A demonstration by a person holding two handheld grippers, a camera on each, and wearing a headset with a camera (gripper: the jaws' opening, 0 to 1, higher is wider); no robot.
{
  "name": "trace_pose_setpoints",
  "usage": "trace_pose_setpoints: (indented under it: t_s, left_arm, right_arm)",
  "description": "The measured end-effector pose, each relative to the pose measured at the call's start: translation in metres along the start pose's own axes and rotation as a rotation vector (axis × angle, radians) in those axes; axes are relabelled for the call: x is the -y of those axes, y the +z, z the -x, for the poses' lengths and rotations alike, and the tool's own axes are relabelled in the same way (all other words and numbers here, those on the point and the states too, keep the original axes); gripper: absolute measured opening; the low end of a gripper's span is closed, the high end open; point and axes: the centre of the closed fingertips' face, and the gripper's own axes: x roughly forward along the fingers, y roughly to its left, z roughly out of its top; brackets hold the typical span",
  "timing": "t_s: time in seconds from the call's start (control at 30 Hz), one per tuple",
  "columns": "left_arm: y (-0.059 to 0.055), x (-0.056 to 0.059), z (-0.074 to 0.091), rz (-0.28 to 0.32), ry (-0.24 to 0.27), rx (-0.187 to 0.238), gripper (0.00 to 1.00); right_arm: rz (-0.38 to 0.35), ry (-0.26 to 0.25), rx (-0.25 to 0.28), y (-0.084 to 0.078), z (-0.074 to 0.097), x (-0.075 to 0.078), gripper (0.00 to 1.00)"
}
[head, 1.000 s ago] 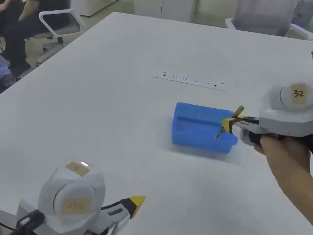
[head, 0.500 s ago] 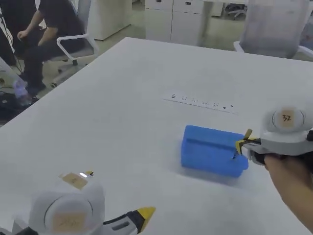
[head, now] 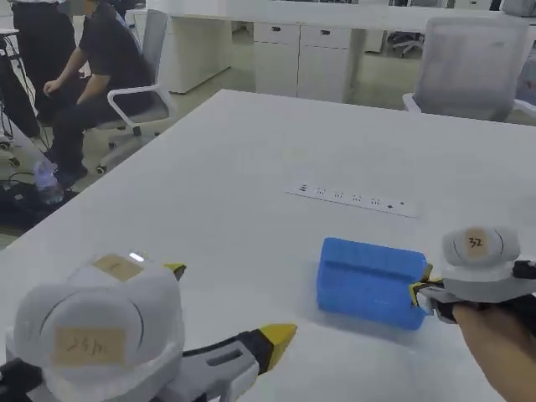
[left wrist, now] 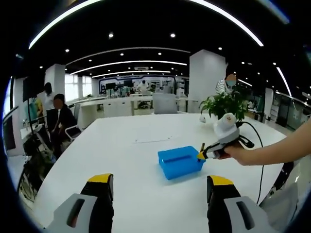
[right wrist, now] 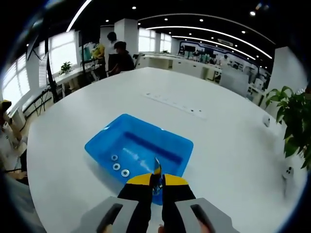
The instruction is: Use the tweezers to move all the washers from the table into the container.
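Note:
The blue container (right wrist: 138,145) sits on the white table, and three washers (right wrist: 116,166) lie on its floor near one wall. My right gripper (right wrist: 156,179) is shut on the tweezers (right wrist: 156,166), whose tips point down over the container's near rim. In the head view the right gripper (head: 421,290) sits at the right end of the container (head: 368,280). My left gripper (head: 226,301) hovers open at the near left, well away from it. Between its spread jaws, the left gripper (left wrist: 160,182) looks toward the container (left wrist: 180,162) and the right gripper (left wrist: 214,150).
A row of sockets (head: 352,199) is set into the table beyond the container. Office chairs (head: 469,71) stand at the far edge, and a person sits on one at the left (head: 92,67). A potted plant (left wrist: 223,104) stands past the right gripper.
The head camera has tilted up, showing more of the room. The left gripper has come up closer to the camera. The right gripper stays at the container's right end.

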Motion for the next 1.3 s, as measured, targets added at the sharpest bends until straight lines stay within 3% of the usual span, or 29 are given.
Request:
trace_pose_setpoints:
  t_s: [0.1,0.2,0.37,0.53,0.6,0.67,0.73,0.8,0.87,0.93,0.97,1.07,1.1,1.2,1.27,1.3]
  left_arm:
    - [0.007,0.004,0.0,0.026,-0.022,0.007,0.78]
    - [0.007,0.014,0.0,-0.022,-0.061,-0.026,0.72]
    - [0.013,0.029,-0.001,-0.025,-0.128,-0.038,0.61]
    - [0.033,0.048,-0.003,-0.024,-0.21,-0.013,0.4]
    - [0.039,0.056,-0.004,-0.029,-0.258,-0.006,0.34]
    - [0.043,0.059,-0.008,-0.049,-0.29,-0.016,0.24]
    - [0.048,0.067,-0.01,-0.052,-0.349,-0.016,0.15]
    - [0.051,0.079,-0.011,-0.066,-0.445,-0.028,0.11]
    - [0.06,0.089,-0.012,-0.024,-0.52,-0.009,0.05]
    - [0.066,0.099,-0.01,-0.01,-0.603,-0.015,0.0]
    - [0.07,0.101,-0.011,-0.019,-0.615,-0.003,0.0]
    - [0.08,0.113,-0.012,-0.079,-0.685,0.02,0.0]
    - [0.082,0.116,-0.012,-0.082,-0.702,0.027,0.0]
    - [0.09,0.136,-0.008,-0.072,-0.826,0.034,0.04]
    - [0.091,0.145,-0.008,-0.107,-0.868,0.043,0.06]
    - [0.091,0.147,-0.01,-0.113,-0.87,0.041,0.07]
  right_arm:
    - [0.013,0.0,-0.001,0.001,-0.001,-0.001,0.03]
    - [0.011,0.002,-0.003,0.003,-0.003,0.002,0.03]
    - [0.022,-0.002,-0.015,0.004,-0.003,0.004,0.04]
    - [0.01,-0.025,0.093,0.034,0.021,0.009,0.04]
    - [-0.007,0.026,0.153,0.049,0.038,-0.002,0.04]
    - [0.016,0.036,0.197,0.06,0.055,-0.008,0.04]
    - [0.033,0.086,0.235,0.07,0.076,-0.023,0.03]
    - [0.05,0.105,0.28,0.078,0.097,-0.032,0.03]
    - [0.074,0.16,0.308,0.083,0.117,-0.047,0.03]
    - [0.091,0.205,0.322,0.085,0.134,-0.061,0.03]
    - [0.108,0.228,0.327,0.085,0.141,-0.068,0.03]
    - [0.124,0.323,0.332,0.084,0.161,-0.09,0.03]
    - [0.126,0.357,0.334,0.083,0.165,-0.096,0.03]
    - [0.14,0.428,0.321,0.077,0.178,-0.113,0.03]
    - [0.165,0.452,0.311,0.073,0.181,-0.12,0.03]
    - [0.183,0.5,0.295,0.069,0.184,-0.129,0.03]
